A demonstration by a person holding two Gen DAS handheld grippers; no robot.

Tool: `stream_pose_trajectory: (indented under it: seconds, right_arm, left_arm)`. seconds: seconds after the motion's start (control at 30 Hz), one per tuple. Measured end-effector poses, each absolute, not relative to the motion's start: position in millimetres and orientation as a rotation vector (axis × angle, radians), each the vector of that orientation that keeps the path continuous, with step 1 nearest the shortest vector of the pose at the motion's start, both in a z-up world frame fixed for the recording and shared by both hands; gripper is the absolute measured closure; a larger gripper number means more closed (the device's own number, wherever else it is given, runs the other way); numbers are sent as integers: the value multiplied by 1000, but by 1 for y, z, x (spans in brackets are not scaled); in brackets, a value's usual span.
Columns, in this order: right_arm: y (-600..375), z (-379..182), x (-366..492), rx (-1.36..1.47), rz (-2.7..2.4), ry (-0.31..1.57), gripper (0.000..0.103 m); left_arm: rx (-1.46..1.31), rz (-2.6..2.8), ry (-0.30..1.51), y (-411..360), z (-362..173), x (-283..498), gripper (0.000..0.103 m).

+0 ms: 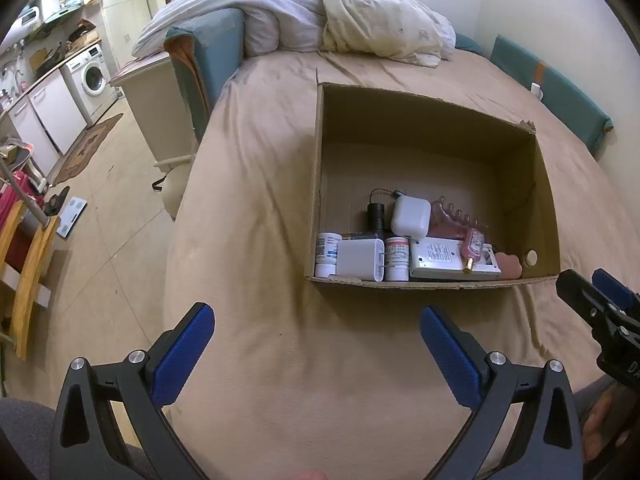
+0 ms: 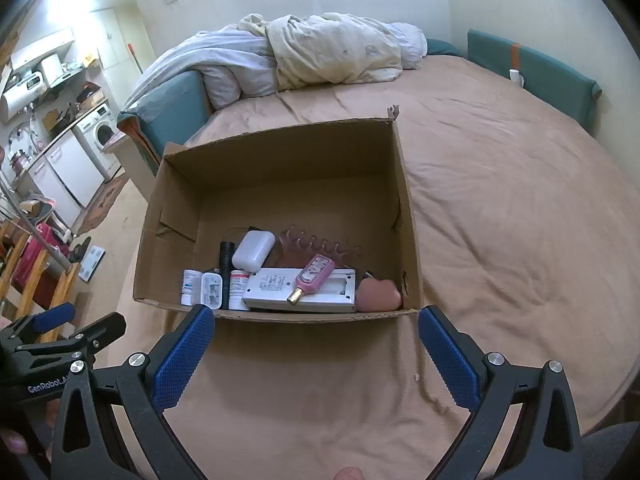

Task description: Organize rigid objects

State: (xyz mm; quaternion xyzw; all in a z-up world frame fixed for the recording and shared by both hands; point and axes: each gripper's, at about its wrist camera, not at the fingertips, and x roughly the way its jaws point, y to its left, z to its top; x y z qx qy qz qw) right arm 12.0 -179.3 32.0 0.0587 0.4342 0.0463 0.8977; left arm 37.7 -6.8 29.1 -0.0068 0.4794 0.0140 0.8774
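An open cardboard box (image 1: pixel 420 128) (image 2: pixel 280 152) sits on the tan bed. Along its near wall lie several rigid objects: two white pill bottles (image 1: pixel 326 254), a white charger (image 1: pixel 360 259), a black flashlight (image 1: pixel 376 216), a white case (image 1: pixel 410 216) (image 2: pixel 253 255), a white flat device (image 1: pixel 436 260) (image 2: pixel 272 286), a pink bottle (image 1: pixel 472 246) (image 2: pixel 314 274), a pink claw clip (image 2: pixel 316 245) and a pink round thing (image 2: pixel 378 296). My left gripper (image 1: pixel 316 340) is open and empty over the bedsheet, short of the box. My right gripper (image 2: pixel 316 340) is open and empty, just before the box's near edge.
Crumpled duvets (image 1: pixel 320 12) (image 2: pixel 320 52) are piled at the bed's far end. Teal cushions (image 2: pixel 532 72) line the right wall. To the left the bed drops to a tiled floor (image 1: pixel 100 240) with a washing machine (image 1: pixel 94 76), a scale and a wooden rack.
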Motion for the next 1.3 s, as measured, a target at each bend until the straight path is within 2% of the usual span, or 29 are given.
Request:
stream_pose_trajectory:
  seconds: [1.3]
  right_arm:
    - [-182, 32, 11, 114, 84, 899, 0]
  left_arm:
    - [-21, 44, 999, -6, 29, 38, 1]
